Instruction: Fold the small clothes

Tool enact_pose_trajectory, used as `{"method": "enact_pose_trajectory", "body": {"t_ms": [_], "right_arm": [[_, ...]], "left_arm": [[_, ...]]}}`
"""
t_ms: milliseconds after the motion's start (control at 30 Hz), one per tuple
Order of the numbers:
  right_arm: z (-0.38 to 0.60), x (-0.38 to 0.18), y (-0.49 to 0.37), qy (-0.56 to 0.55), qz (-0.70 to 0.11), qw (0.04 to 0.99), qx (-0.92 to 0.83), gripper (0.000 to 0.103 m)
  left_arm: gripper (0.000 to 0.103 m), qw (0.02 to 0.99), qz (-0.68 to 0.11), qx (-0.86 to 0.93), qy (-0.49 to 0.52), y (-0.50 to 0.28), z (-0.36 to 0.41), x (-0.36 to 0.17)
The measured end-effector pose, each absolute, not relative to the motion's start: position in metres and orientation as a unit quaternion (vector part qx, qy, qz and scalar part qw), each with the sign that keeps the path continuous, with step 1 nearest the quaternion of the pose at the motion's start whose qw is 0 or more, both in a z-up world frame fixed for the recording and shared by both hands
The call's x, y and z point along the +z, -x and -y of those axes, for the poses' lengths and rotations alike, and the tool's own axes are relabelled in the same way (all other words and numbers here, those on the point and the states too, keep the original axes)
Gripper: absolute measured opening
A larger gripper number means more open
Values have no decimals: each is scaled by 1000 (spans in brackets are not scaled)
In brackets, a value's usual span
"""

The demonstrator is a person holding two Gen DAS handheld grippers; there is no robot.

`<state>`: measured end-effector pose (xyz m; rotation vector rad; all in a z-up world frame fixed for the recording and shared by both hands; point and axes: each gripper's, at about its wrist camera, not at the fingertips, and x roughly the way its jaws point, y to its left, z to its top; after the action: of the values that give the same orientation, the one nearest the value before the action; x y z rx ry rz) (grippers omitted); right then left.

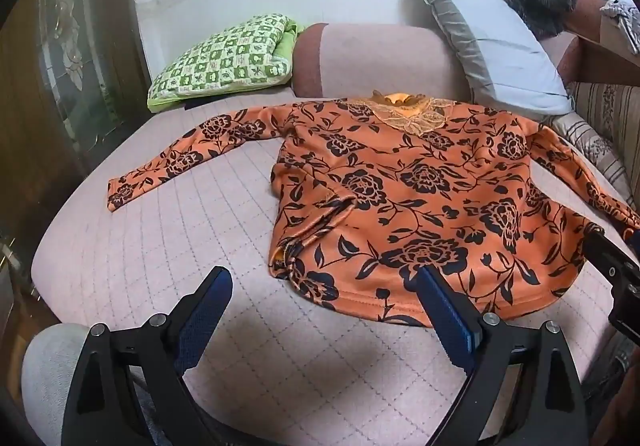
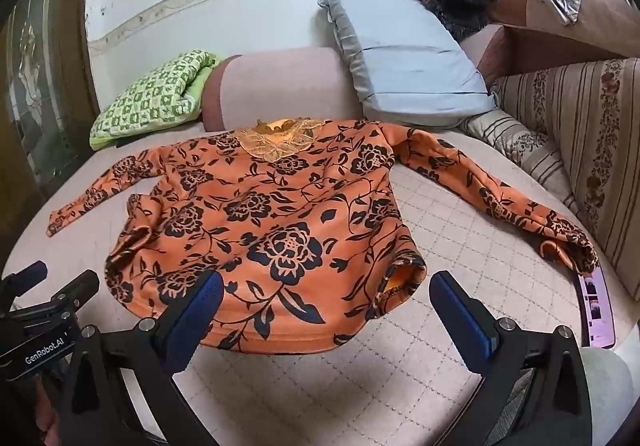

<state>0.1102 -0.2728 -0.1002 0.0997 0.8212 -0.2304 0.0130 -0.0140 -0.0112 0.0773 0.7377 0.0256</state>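
right, far left sits the green checked cushion (image 1: 224, 57), then the orange floral top (image 1: 400, 197) lies face up and spread flat on the pink quilted bed (image 1: 160, 246), collar away from us, hem nearest. its left sleeve (image 1: 176, 161) stretches out straight; the right sleeve (image 2: 512, 201) trails toward a phone (image 2: 598, 310) by the striped sofa back (image 2: 580, 149). left gripper (image 1: 324, 286) hovers over the hem's left corner, fingers spread wide, nothing held. right gripper (image 2: 326, 292) hangs over the hem's right side, equally wide, empty. no fold looks started. best bet: pinch each sleeve near the cuff, lay it across the chest, smoothing that bunched left side seam first.
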Motion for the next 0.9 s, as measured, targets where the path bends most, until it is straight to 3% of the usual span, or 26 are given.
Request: {"method": "enact_pose_trajectory", "body": {"t_ms": [900], "right_arm": [[289, -115, -120, -103, -432, 890, -101, 102]], "left_arm": [[94, 932, -361, 11, -38, -21, 18, -27]]}}
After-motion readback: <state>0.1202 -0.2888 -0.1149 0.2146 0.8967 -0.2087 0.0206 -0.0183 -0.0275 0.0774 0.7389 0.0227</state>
